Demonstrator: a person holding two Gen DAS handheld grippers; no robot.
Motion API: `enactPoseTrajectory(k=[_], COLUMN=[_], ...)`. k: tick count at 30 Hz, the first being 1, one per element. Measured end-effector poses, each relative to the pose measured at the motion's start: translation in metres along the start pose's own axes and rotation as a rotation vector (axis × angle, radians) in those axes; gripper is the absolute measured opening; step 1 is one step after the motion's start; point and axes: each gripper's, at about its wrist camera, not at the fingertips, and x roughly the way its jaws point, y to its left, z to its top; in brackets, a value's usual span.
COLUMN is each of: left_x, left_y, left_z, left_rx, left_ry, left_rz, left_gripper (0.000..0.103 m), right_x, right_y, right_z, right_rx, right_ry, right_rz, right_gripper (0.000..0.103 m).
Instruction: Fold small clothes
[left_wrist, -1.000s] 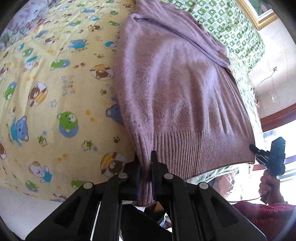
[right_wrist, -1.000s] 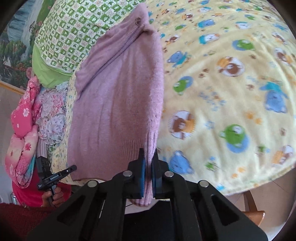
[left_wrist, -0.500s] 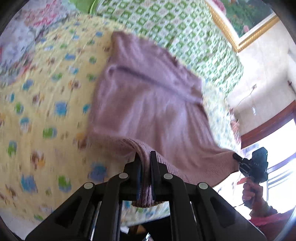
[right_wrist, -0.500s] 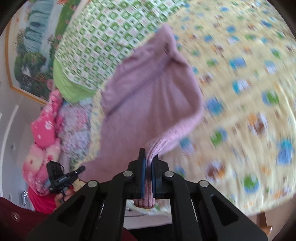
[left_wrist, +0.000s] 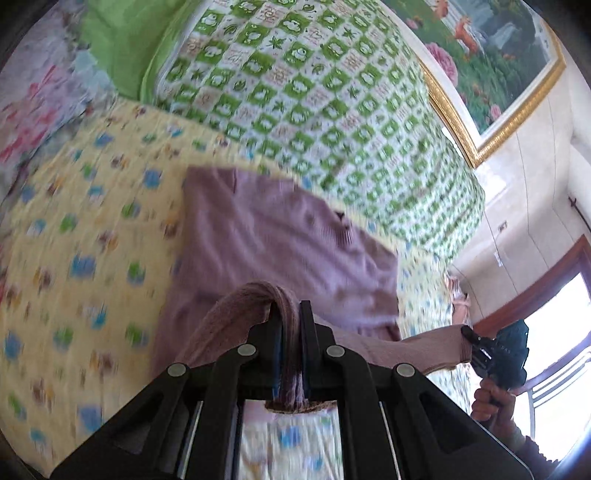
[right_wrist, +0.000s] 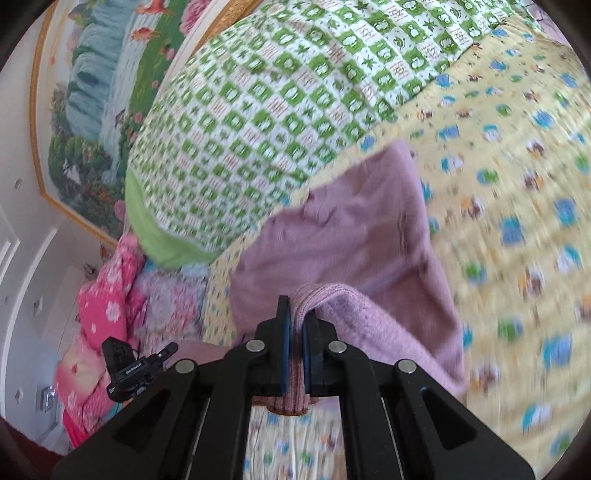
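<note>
A small mauve knit sweater (left_wrist: 280, 240) lies on a yellow bear-print bedspread (left_wrist: 74, 258), collar end away from me. My left gripper (left_wrist: 290, 314) is shut on one corner of its ribbed hem, lifted above the body. My right gripper (right_wrist: 295, 314) is shut on the other hem corner of the sweater (right_wrist: 351, 229). The hem hangs stretched between the two grippers and curls forward over the sweater's lower part. The right gripper also shows in the left wrist view (left_wrist: 476, 350), and the left gripper in the right wrist view (right_wrist: 162, 354).
A green-and-white checked quilt (left_wrist: 314, 92) lies folded beyond the sweater. Pink floral bedding (right_wrist: 107, 314) is piled at the bed's side. A framed painting (left_wrist: 491, 55) hangs on the wall. The bedspread (right_wrist: 517, 221) spreads wide to the side.
Both grippers have lifted the hem off the bed's near edge and carried it forward over the sweater toward the collar. The view has tilted up toward the quilt and wall.
</note>
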Motion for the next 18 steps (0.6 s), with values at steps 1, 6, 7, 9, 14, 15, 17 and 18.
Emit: enactPoseTrajectory(k=[1, 6, 7, 9, 14, 15, 17, 18], left_x=[0.008, 0.057, 0.064, 0.083, 0.13, 0.137, 0.153, 0.157], left_y=[0.0, 0.006, 0.008, 0.013, 0.041, 0.045, 0.055, 0.056], left_z=[0.008, 0.054, 0.06, 0.073, 0.097, 0.101, 0.109, 0.113], left_rx=[-0.002, -0.012, -0.013, -0.018, -0.067, -0.074, -0.096, -0.097], left_ry=[-0.001, 0.001, 0.001, 0.002, 0.022, 0.022, 0.021, 0.018], left_rz=[0.005, 0.035, 0.041, 0.051, 0.098, 0.108, 0.114, 0.117], left_gripper=[0.006, 0.006, 0.006, 0.006, 0.006, 0.006, 0.006, 0.006], right_x=[0.007, 0.049, 0.056, 0.071, 0.111, 0.119, 0.13, 0.136], right_y=[-0.002, -0.017, -0.02, -0.025, -0.048, -0.053, -0.06, -0.064], right_z=[0.008, 0.05, 0.057, 0.069, 0.093, 0.097, 0.104, 0.108], right_rx=[0.002, 0.028, 0.034, 0.037, 0.053, 0.055, 0.062, 0.068], right_ry=[-0.005, -0.022, -0.026, -0.026, -0.012, -0.009, -0.004, -0.003], right_rz=[-0.004, -0.025, -0.028, -0.039, -0.085, -0.094, -0.105, -0.108], right_gripper=[0.006, 0.006, 0.006, 0.006, 0.006, 0.006, 0.006, 0.006])
